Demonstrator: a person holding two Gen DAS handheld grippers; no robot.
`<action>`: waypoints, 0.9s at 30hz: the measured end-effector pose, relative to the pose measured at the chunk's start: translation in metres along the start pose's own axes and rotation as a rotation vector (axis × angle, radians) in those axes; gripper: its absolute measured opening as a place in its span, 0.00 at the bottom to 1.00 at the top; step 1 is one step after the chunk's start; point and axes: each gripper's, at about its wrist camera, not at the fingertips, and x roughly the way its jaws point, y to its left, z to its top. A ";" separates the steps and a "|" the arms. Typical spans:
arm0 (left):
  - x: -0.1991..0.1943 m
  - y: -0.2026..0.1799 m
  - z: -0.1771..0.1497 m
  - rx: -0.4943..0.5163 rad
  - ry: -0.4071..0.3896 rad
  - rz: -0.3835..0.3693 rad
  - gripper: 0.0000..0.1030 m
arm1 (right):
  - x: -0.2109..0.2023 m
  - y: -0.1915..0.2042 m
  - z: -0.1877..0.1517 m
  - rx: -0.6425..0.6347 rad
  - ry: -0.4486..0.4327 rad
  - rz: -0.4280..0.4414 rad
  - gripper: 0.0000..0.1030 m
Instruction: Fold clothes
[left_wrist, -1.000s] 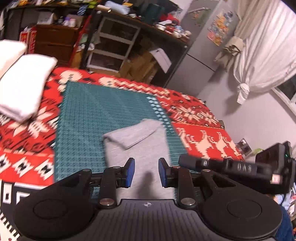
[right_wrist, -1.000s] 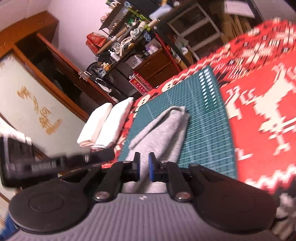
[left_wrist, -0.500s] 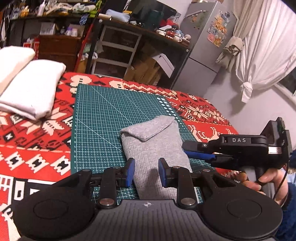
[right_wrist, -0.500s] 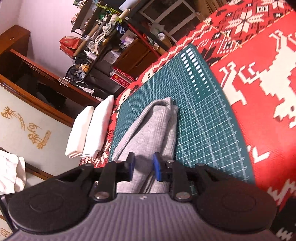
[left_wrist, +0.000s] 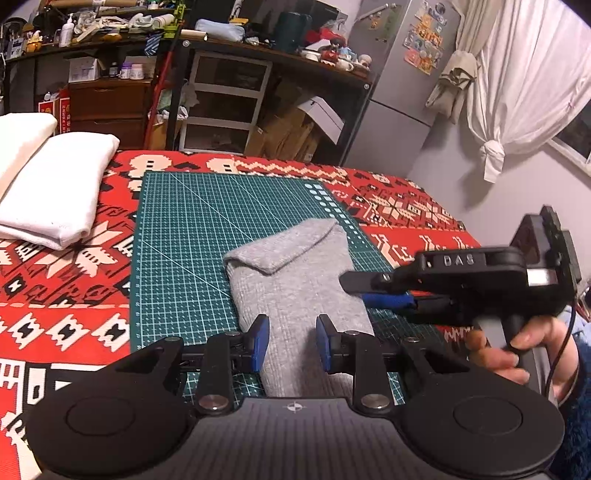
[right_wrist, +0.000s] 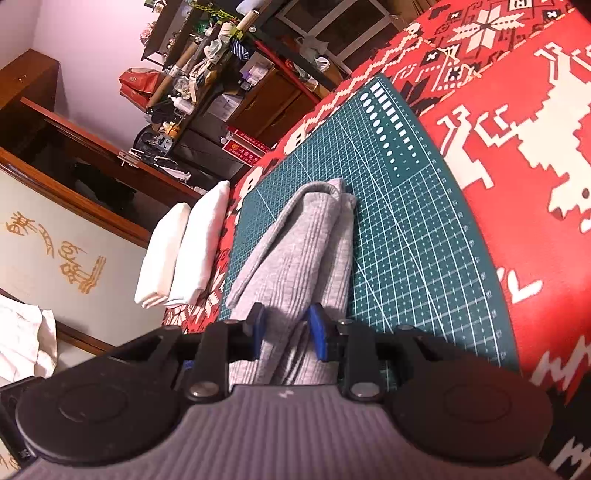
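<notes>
Grey garment (left_wrist: 295, 280) already folded long and narrow on the green cutting mat (left_wrist: 177, 236), one short fold maybe left; left tool (left_wrist: 291, 341) apart over it, right tool (right_wrist: 284, 330) just opened, cloth between.

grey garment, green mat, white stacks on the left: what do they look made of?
Grey garment: soft ribbed knit, matte, probably cotton jersey; fine ribs show.
Green mat: smooth, stiff sheet with a printed white grid, likely a vinyl cutting mat.
White stacks: thick folded cloth, matte, fibre unclear.
</notes>
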 end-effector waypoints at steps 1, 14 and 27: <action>0.001 -0.001 -0.001 0.004 0.005 0.000 0.25 | 0.001 -0.001 0.001 0.005 0.002 0.003 0.29; 0.004 -0.001 -0.004 0.006 0.025 -0.038 0.21 | -0.001 0.004 0.005 -0.032 -0.009 0.037 0.26; 0.022 -0.009 -0.007 -0.028 0.097 -0.227 0.12 | -0.013 0.009 0.018 -0.051 -0.033 -0.023 0.06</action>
